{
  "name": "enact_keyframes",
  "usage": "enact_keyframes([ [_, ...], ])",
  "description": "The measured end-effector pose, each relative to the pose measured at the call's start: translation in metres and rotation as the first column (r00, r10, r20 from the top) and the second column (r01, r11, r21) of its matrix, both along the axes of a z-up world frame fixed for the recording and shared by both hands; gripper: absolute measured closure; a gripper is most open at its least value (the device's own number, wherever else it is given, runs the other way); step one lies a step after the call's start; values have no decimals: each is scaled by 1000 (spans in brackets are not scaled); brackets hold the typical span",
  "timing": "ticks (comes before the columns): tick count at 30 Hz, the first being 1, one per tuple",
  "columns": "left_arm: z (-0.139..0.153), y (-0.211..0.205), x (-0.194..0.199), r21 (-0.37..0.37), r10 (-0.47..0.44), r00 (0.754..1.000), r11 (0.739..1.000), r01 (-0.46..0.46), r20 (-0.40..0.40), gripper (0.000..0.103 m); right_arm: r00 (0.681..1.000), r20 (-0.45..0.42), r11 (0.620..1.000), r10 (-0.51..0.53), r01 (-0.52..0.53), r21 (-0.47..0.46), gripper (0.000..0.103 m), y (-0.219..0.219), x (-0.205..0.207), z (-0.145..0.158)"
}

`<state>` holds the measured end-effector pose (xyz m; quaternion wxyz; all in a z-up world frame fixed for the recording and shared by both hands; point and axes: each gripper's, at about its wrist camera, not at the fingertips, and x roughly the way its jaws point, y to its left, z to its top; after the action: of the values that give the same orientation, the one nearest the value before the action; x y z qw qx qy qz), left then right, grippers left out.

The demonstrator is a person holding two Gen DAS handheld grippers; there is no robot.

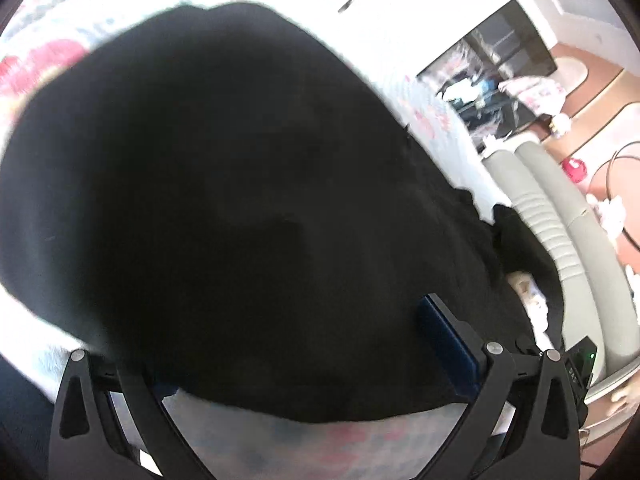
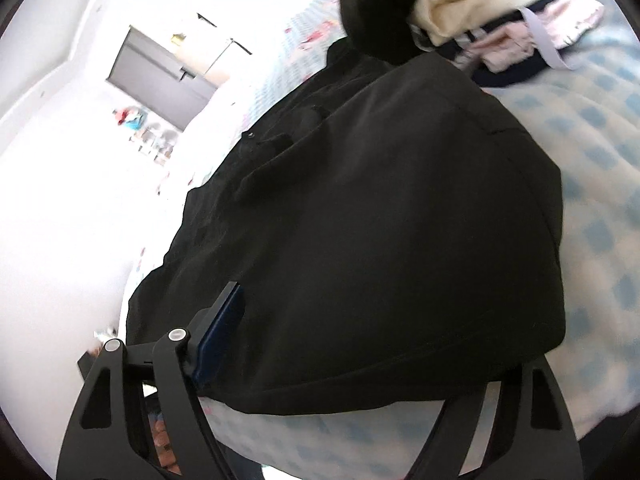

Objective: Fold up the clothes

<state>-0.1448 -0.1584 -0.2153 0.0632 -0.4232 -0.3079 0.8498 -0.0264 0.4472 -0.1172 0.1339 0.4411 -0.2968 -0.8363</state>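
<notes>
A black garment [image 1: 224, 184] lies on a bed with a pale blue checked and floral cover [image 2: 600, 184]. It fills most of both wrist views [image 2: 380, 200]. My left gripper [image 1: 288, 364] stands wide apart over the garment's near edge; its right blue-padded finger [image 1: 444, 340] shows, the left one is hidden under cloth. My right gripper [image 2: 380, 344] is also wide; its left blue-padded finger [image 2: 220, 340] lies on the cloth, the right finger is covered by the garment's folded edge.
A pile of other clothes, cream, pink and dark [image 2: 492, 20], lies on the bed beyond the garment. A grey padded bed frame [image 1: 560, 232] runs along the right of the left wrist view, with a dark cabinet [image 1: 492, 72] and floor beyond.
</notes>
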Motion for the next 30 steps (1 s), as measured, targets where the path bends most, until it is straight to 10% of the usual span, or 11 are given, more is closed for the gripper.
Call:
enact_keyframes([
  [4,-3,7,-6,-47,-29,999,998,31,33,0,1000,-5,999,17,-17,42,18,-6,-1,-18],
  [12,1,-30,-7,221,36,999,975,-39,17,0,998,-54,994,-20,26,109,9,-14,-5,-15],
  [18,0,-3,-9,30,-46,998,999,45,52,0,998,-66,995,11,-4,96,2,-32,-3,-29],
  [20,4,2,-8,-17,-48,998,999,49,51,1,998,-60,994,4,2,114,7,-32,-2,-26],
  [25,41,5,-1,-170,-50,999,984,45,-22,34,998,-61,994,5,1,107,63,-16,-1,-4],
  [30,57,-10,-18,-38,-68,995,997,65,-68,36,993,-98,991,67,-55,125,55,-15,-3,21],
])
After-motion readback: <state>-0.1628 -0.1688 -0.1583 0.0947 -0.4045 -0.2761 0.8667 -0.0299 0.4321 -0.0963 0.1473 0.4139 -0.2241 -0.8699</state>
